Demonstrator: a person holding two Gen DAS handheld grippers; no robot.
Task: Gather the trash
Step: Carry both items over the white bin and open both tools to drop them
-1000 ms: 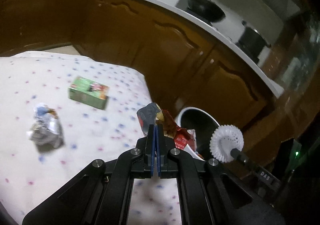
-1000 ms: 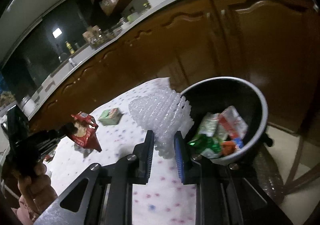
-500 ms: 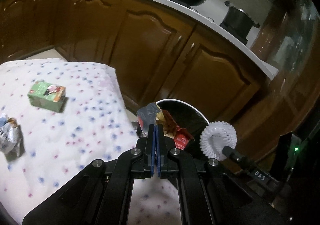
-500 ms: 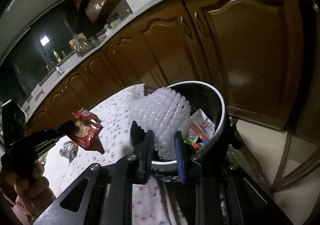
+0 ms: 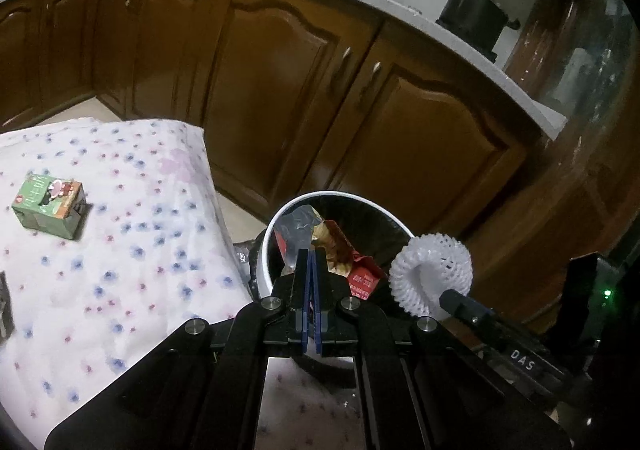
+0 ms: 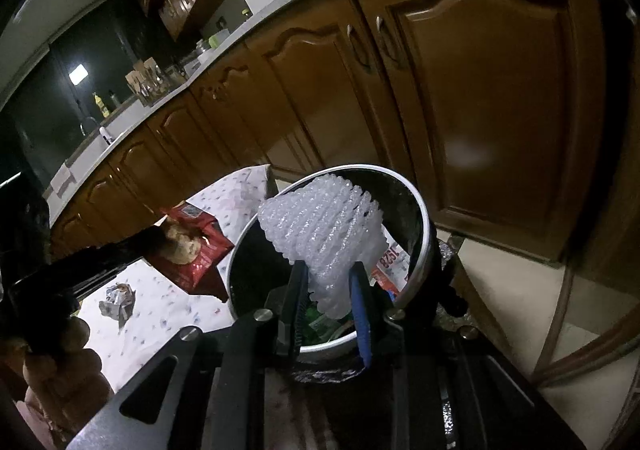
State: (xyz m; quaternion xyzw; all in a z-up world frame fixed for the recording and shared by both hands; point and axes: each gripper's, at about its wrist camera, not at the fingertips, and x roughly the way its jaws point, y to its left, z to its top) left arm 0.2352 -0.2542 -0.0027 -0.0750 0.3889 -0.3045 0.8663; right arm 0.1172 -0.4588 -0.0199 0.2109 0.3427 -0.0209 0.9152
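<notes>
Right wrist view shows the right gripper (image 6: 330,290) grasping a white foam net (image 6: 324,226), its jaws spread around the net's narrow lower end, with the net hanging over the mouth of the bin (image 6: 420,217) at lower centre of the frame. Other trash already lies in the bin. At left centre of that view the left gripper (image 6: 160,238) pinches a red wrapper (image 6: 192,250), which sits beside the bin's rim and over the spotted cloth (image 6: 160,310). Left wrist view confirms it: the left gripper (image 5: 311,254) has its jaws clenched tight on the wrapper (image 5: 340,250), with the bin (image 5: 280,217) just behind. To drop well, the net should probably go first: lower it slightly so its bulk is inside the rim, then release, since so light a piece could catch on the rim. The wrapper likely needs carrying further over the opening before release. A green carton (image 5: 48,205) at left and a crumpled foil (image 6: 118,296) remain on the cloth, so collecting looks unfinished.
</notes>
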